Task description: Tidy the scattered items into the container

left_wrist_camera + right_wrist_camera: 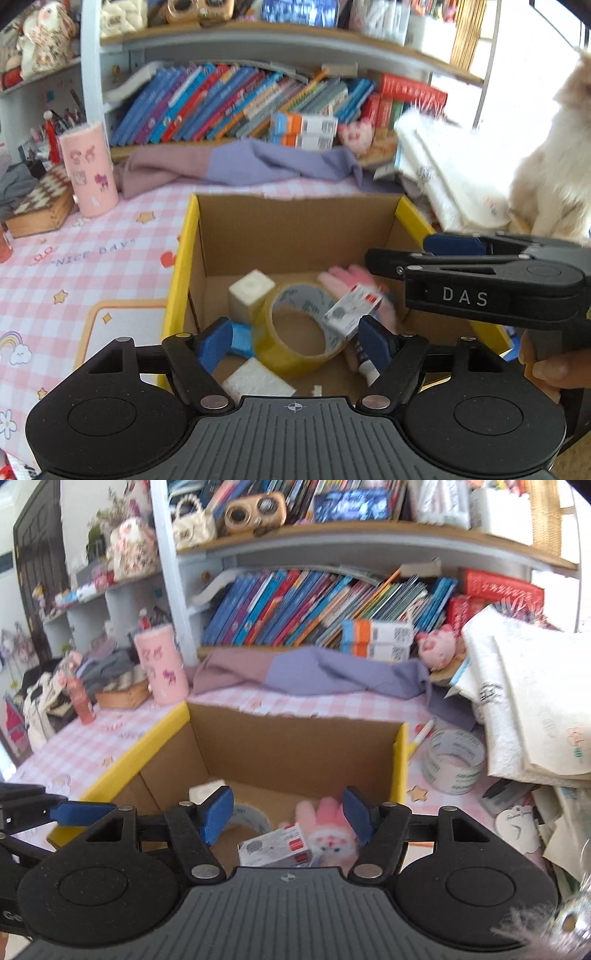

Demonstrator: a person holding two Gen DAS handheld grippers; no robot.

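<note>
The cardboard box point(295, 229) with yellow outer sides stands on the pink checked tablecloth. In it lie a yellowish tape roll point(295, 354), two white cubes point(251, 295), a pink plush toy point(351, 277) and a small white-and-red carton point(352, 308), which looks blurred. My left gripper point(295, 341) hangs open over the box, its pads apart from the roll and the carton. My right gripper point(287, 812) is open above the carton point(275, 845) and plush toy point(328, 834), gripping nothing. It enters the left wrist view from the right point(406, 254).
A clear tape roll point(453, 766), a pen point(421, 736) and a dark item point(502, 794) lie right of the box. White padded bags point(524, 701) pile up beyond. A purple cloth point(314, 672), a pink cup point(162, 664) and bookshelves stand behind. A cream furry animal point(554, 166) sits at right.
</note>
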